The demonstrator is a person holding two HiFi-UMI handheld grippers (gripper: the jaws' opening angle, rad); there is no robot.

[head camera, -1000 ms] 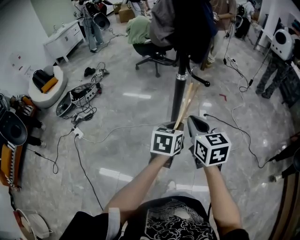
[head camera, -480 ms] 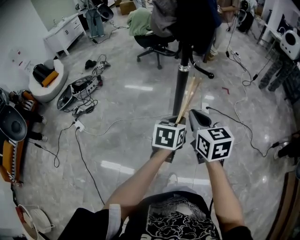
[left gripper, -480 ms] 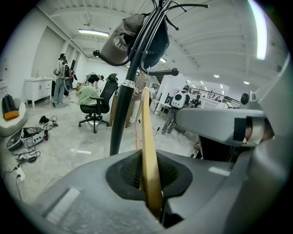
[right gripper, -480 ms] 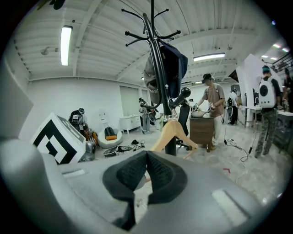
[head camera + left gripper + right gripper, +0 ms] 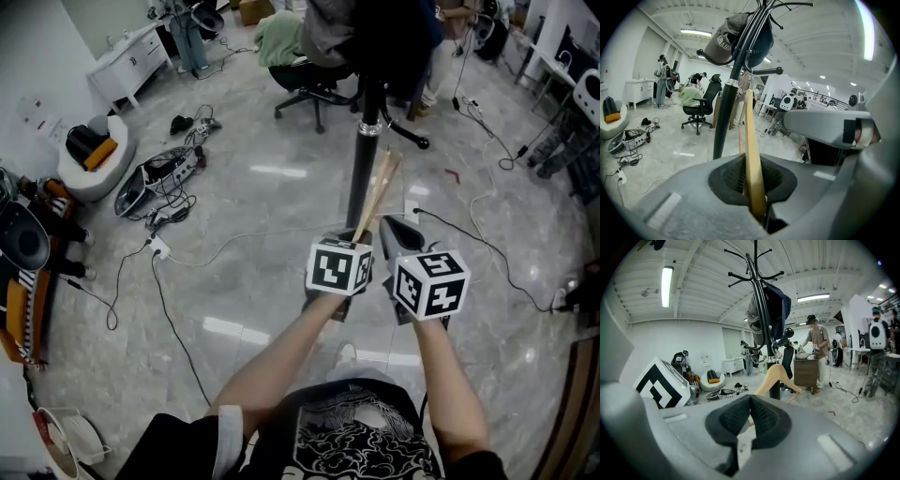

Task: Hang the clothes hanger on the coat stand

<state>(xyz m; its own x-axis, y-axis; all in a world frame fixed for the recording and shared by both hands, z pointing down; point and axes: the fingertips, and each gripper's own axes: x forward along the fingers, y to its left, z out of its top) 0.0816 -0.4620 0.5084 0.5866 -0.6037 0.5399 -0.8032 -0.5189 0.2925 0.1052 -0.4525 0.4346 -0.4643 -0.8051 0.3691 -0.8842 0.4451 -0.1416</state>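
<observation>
Standing clamped in left tool (image 5: 757, 190), wooden hanger (image 5: 751, 140) near coat stand (image 5: 727, 101).

1. Bright and even indoors; lit from overhead by a ceiling tube (image 5: 667, 284) in the right gripper view and a strip light (image 5: 696, 32) in the left gripper view.
2. Lays pale streaks of glare on the polished floor (image 5: 277, 172) in the head view.
3. Leaves only soft, faint shadows.
4. Bows straight lines hard toward the edges; blackens the corners of both gripper views.
5. Blurs whatever sits nearest the lens there; keeps the far room fairly sharp.
6. Turns the coat stand (image 5: 774, 389) near-black against the white ceiling.
</observation>
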